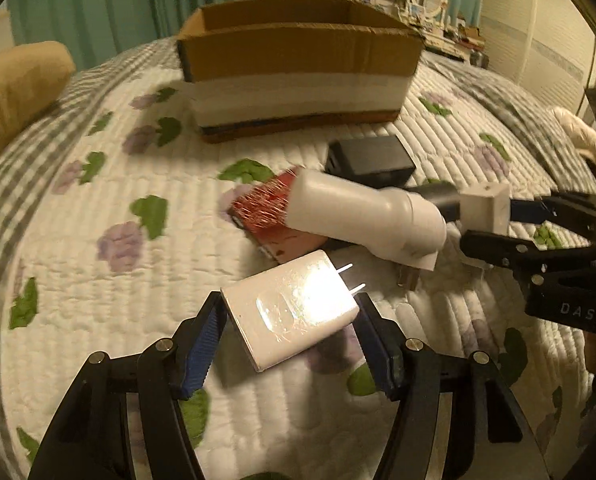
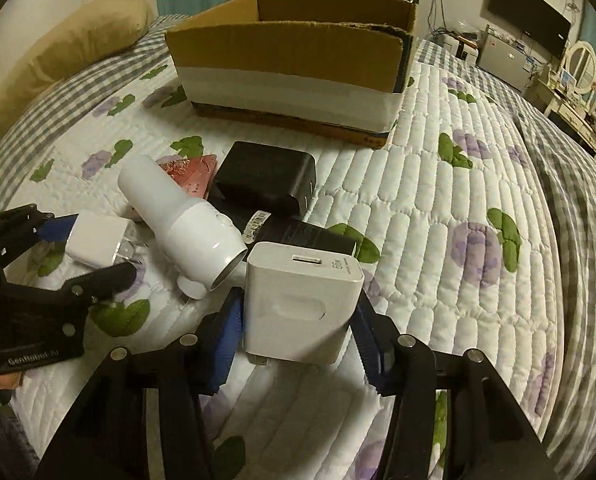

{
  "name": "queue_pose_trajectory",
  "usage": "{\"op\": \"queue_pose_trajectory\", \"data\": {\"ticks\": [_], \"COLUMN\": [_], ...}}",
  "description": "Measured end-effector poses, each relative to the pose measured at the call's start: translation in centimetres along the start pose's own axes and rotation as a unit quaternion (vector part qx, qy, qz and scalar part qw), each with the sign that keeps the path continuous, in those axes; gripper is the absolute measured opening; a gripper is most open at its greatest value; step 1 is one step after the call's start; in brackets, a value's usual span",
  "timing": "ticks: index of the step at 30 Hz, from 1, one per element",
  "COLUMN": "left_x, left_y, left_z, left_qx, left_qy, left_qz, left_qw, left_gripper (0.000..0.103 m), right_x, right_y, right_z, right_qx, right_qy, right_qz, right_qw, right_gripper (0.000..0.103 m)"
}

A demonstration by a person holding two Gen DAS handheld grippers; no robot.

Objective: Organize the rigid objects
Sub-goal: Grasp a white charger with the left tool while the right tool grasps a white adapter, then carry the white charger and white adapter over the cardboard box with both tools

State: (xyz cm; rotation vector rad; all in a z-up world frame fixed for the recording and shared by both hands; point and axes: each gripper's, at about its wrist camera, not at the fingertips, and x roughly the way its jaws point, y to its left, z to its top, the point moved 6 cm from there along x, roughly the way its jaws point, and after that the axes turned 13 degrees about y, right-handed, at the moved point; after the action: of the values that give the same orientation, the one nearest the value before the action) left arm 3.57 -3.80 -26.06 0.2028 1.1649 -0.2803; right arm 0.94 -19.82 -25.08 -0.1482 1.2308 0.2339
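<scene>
A pile of rigid objects lies on the quilted bed in front of an open cardboard box (image 1: 298, 76) (image 2: 290, 76). My left gripper (image 1: 290, 312) is shut on a flat white charger (image 1: 290, 312), prongs pointing away; it also shows in the right wrist view (image 2: 98, 242). My right gripper (image 2: 296, 316) is shut on a white USB power adapter (image 2: 301, 304), which shows small at the right of the left wrist view (image 1: 485, 210). Between them lie a white cylindrical device (image 1: 361, 216) (image 2: 182, 216), a red packet (image 1: 266, 208) (image 2: 190, 176), a black adapter (image 1: 369, 160) (image 2: 266, 180) and a black cylinder (image 2: 301, 236).
A tan pillow (image 1: 14, 88) (image 2: 78, 44) lies at the far left of the bed. A dresser with a mirror (image 2: 577, 68) and a wall TV (image 2: 529, 16) stand beyond the bed's right side. The quilt (image 2: 457, 200) slopes away to the right.
</scene>
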Motion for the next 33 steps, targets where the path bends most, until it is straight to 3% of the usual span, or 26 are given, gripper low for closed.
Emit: {"op": "queue_pose_trajectory", "data": {"ticks": [14,23,33], "left_x": [-6.6,-11.3,-16.4], "left_y": [2.9,4.9,4.8], "left_z": [1.1,3.6,6.6], "left_qx": [-0.037,-0.051,-0.026], "left_qy": [-0.073,-0.138,-0.21], "left_qz": [0.013,0.023,0.037], "left_qw": [0.9965,0.9889,0.9767], "left_gripper": [0.065,0.065,0.065], "right_x": [-6.2,-11.5,-17.7], "right_y": [1.5,1.1,1.2], "right_z": [0.9,2.6,5.9], "right_qx": [0.027,0.038,0.023], "right_qy": [-0.063,-0.128,-0.204], "right_qz": [0.017,0.01,-0.013], "right_qw": [0.998,0.991,0.979], "right_gripper": [0.052,0.052,0.052]}}
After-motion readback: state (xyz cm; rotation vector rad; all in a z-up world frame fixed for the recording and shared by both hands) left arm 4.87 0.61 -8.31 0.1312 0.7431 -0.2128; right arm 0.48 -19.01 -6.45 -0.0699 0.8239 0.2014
